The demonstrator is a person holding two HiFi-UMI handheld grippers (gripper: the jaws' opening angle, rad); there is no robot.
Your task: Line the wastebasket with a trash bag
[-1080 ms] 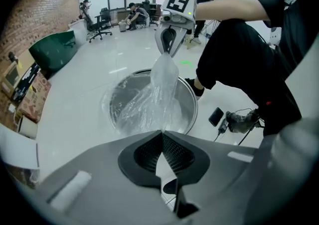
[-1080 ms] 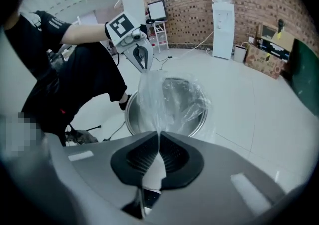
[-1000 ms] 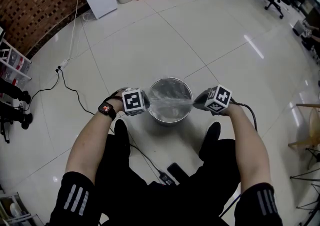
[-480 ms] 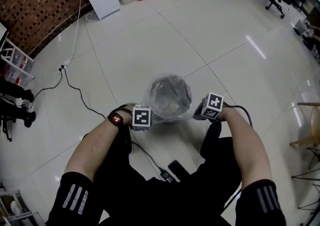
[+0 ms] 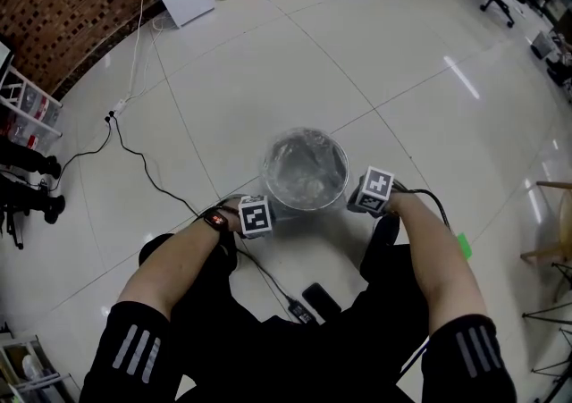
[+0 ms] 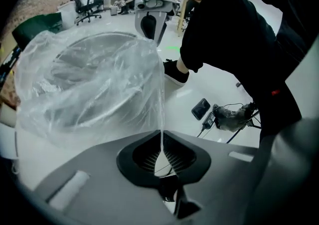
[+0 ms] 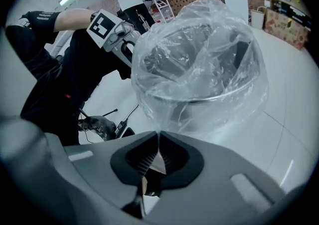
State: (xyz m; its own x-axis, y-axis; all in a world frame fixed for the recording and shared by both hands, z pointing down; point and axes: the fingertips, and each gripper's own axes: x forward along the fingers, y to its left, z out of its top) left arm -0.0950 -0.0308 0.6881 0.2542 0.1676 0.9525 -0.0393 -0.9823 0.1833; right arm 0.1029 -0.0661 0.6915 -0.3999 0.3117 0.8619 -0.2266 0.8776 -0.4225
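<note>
Grey jaws of the left gripper (image 6: 161,153) stand closed on a thin edge of the clear trash bag (image 6: 84,84). The right gripper (image 7: 158,150) likewise pinches a fold of the bag between closed jaws. From both pinch points the film runs taut to the bag's mouth, which is draped over the rim and partly down the outer wall of the round metal wastebasket (image 5: 305,173). The grippers sit on opposite sides of the basket. The basket stands upright on the white tiled floor (image 5: 402,62), just ahead of the person's black shoe (image 5: 384,231).
</note>
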